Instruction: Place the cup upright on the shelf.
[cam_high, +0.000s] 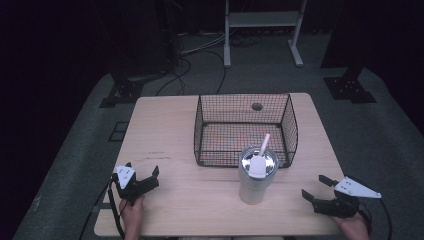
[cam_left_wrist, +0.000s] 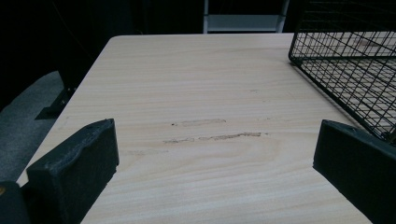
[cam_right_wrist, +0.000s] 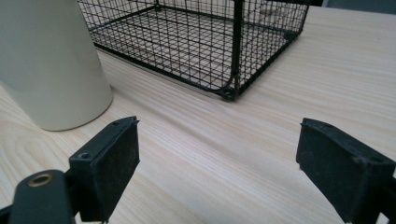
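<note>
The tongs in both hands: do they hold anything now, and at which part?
Nothing is held. The left tongs and the right tongs are both open above the table, apart from the white tumbler.

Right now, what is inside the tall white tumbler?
The tall white tumbler shows a white bottle-like piece standing against its shiny metal interior; anything beneath stays hidden.

Left gripper (cam_high: 142, 175) and right gripper (cam_high: 315, 189) low, fingers spread wide, empty.
</note>
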